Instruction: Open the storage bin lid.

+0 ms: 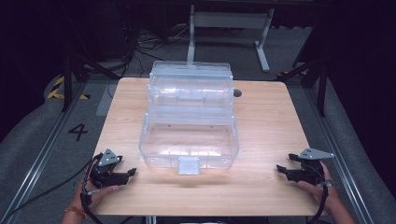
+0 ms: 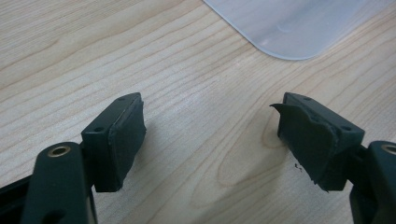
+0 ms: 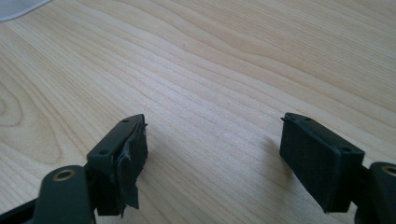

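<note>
A clear plastic storage box (image 1: 189, 140) stands open in the middle of the wooden table (image 1: 266, 126), its upper trays stepped back toward the far edge and a small latch tab (image 1: 188, 165) at its front. My left gripper (image 1: 130, 173) rests near the front left corner, held in a hand and pointing right toward the box. In the left gripper view it (image 2: 210, 126) is open over bare wood, with a rounded corner of the box (image 2: 289, 28) ahead. My right gripper (image 1: 284, 163) lies near the front right edge, pointing left. It (image 3: 212, 135) is open with nothing between its pads.
A small dark round spot (image 1: 237, 93) sits on the table just behind the box's right side. Bare wood lies between each gripper and the box. Floor rails and dark stands flank the table, and a white frame (image 1: 229, 21) stands behind it.
</note>
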### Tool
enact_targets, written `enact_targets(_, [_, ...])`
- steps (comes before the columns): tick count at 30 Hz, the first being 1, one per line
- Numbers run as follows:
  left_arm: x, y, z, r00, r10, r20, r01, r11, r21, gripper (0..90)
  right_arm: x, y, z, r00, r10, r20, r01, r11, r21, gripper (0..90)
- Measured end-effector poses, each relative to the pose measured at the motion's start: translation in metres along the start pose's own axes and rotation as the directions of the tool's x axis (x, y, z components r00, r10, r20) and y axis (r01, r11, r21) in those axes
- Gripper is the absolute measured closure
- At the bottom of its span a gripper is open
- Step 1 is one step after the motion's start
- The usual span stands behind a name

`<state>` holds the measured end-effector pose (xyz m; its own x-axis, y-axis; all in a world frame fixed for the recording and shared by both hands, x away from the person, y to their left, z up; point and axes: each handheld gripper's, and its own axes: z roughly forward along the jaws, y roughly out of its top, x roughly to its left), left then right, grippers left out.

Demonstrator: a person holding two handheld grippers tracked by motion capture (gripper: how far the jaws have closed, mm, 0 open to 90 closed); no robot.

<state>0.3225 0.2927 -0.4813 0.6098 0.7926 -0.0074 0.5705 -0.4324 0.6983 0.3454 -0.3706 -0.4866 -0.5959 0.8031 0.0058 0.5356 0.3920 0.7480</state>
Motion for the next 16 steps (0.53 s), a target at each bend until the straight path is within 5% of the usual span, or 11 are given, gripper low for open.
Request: enact_targets(16, [0.0001,0.0024,0.0014,0.9997,-0.019,-0.013,0.019,0.9997,0.016,20.8,-0.0002,0.0001,0.0,1.0,-0.001,-0.001,0.001,1.0,0.0,23.4])
